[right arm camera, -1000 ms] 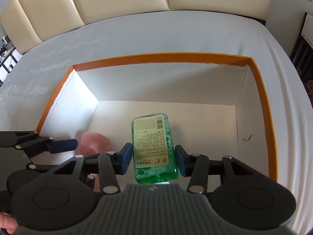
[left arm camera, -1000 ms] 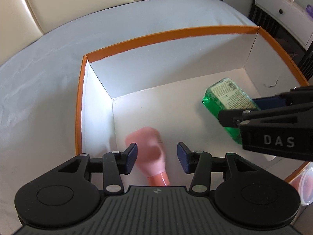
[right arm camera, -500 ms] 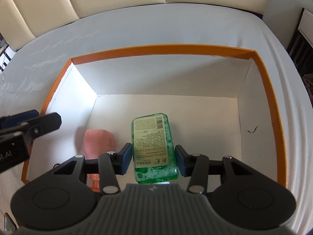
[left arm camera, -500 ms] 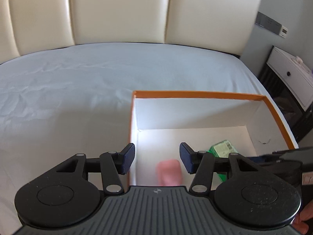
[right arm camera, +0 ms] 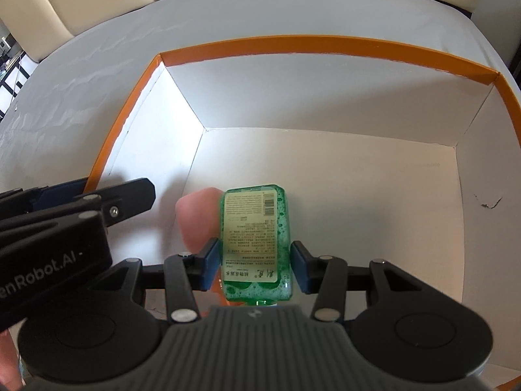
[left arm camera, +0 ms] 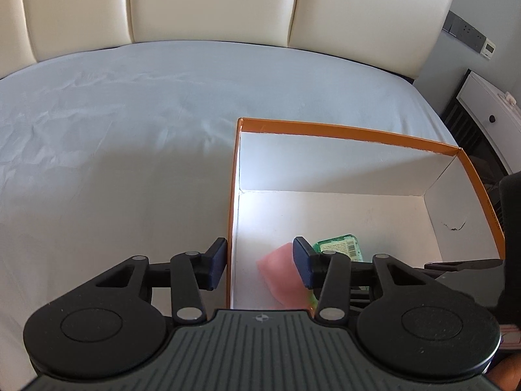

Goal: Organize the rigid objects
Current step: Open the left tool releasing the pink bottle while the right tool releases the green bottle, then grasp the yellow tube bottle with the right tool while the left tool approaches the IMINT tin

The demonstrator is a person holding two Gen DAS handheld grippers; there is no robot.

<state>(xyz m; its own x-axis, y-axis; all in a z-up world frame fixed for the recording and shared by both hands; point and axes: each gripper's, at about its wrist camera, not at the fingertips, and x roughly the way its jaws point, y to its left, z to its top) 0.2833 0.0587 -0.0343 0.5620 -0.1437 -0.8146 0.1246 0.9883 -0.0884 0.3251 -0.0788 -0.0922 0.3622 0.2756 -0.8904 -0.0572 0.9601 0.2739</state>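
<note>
The green bottle (right arm camera: 255, 242) lies inside the orange-rimmed box (right arm camera: 325, 44), on the white floor toward the box's near wall, label side up with its barcode end pointing to the far wall. The right gripper (right arm camera: 254, 267) has its blue pads on either side of the bottle's lower half, one pad at each flank; whether they press it or only bracket it I cannot tell. In the left wrist view only the bottle's far end (left arm camera: 338, 247) peeks out past a finger.

Just beside the bottle, on its left and touching or nearly touching it, lies the pink bottle (right arm camera: 195, 218), also on the box floor near the left wall (left arm camera: 232, 215).

The left gripper (left arm camera: 259, 264) is spread wide with nothing between its fingers; it hovers over the box's left wall, one finger outside the box and the other over the pink bottle (left arm camera: 281, 275).

The box sits on a pale grey bedsheet (left arm camera: 114, 150), with a cream padded headboard (left arm camera: 211, 3) beyond the box's far side.
</note>
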